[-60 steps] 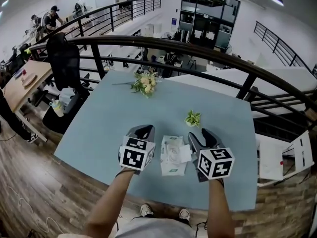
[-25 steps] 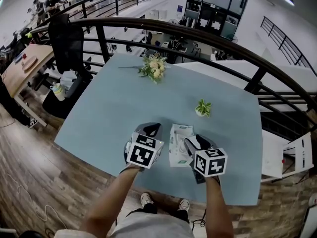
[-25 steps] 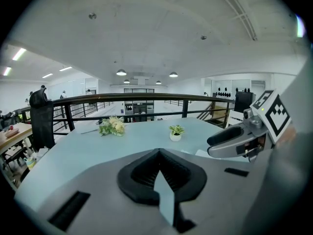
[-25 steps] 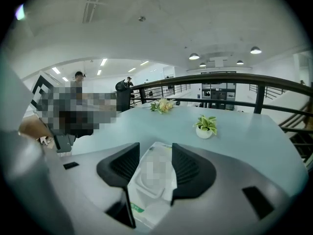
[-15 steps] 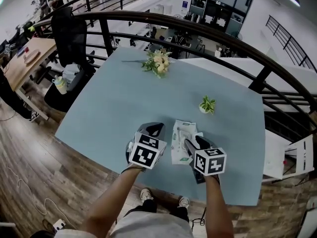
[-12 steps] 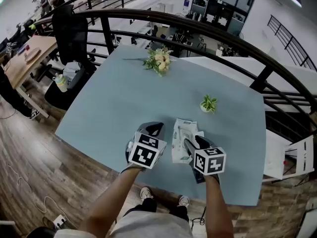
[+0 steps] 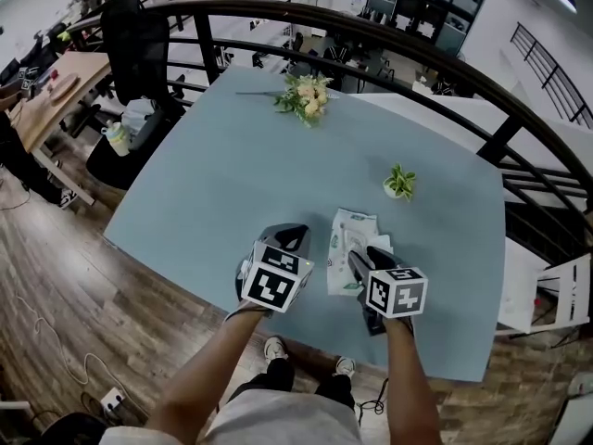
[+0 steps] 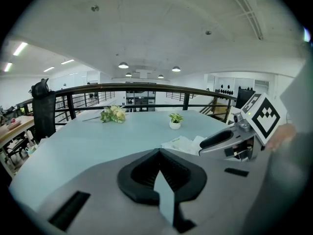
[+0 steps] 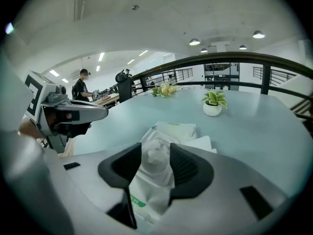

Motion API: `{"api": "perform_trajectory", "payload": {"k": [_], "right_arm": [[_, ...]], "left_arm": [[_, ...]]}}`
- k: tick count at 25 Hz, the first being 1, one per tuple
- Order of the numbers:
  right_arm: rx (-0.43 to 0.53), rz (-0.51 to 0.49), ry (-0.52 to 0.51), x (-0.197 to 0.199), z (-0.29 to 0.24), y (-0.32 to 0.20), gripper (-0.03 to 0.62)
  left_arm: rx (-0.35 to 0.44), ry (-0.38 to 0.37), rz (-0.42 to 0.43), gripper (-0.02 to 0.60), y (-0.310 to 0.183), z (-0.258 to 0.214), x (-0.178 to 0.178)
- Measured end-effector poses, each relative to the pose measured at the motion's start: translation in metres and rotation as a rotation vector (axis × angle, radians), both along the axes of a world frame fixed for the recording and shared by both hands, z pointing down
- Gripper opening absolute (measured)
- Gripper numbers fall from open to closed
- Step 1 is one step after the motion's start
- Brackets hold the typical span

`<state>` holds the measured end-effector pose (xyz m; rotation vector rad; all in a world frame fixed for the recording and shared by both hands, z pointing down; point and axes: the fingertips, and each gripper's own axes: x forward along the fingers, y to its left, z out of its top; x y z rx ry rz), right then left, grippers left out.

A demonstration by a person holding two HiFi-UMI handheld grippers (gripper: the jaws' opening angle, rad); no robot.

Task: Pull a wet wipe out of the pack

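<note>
The white wet wipe pack (image 7: 351, 237) lies flat on the pale blue table (image 7: 222, 165), its label flap (image 9: 204, 143) peeled open. A crumpled wipe tuft (image 9: 156, 153) sticks up from the opening. My right gripper (image 7: 363, 257) hangs over the pack's near end, and its jaws (image 9: 155, 148) are closing with the tuft between them; the pads do not clearly press it. My left gripper (image 7: 294, 238) hovers just left of the pack, shut and holding nothing (image 8: 159, 152). The pack (image 8: 181, 143) also shows in the left gripper view beside the right gripper's finger (image 8: 221, 138).
A small potted plant (image 7: 400, 183) stands just beyond the pack. A bunch of flowers (image 7: 305, 96) lies at the table's far end. A dark railing (image 7: 389, 40) curves behind the table. The table's near edge runs just below the grippers.
The right gripper came from beside the pack to over its near end and sank toward it, so the tuft now sits between its jaws. The left gripper lowered slightly and stays beside the pack.
</note>
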<state>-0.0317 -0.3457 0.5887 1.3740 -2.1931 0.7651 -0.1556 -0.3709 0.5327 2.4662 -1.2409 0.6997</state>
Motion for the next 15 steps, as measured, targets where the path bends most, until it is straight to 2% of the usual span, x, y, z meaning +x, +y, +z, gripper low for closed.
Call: {"api": "perform_trajectory", "payload": {"k": [8,15], "right_arm": [[-0.014,-0.008,-0.025,-0.002,0.003,0.001,0.175],[-0.031,-0.025,-0.055,-0.007,0.003,0.002,0.115]], "left_arm": [[-0.027,-0.003,-0.01,-0.006,0.004,0.01,-0.003],[-0.037,0.008,-0.018,-0.006,0.007,0.009,-0.005]]}}
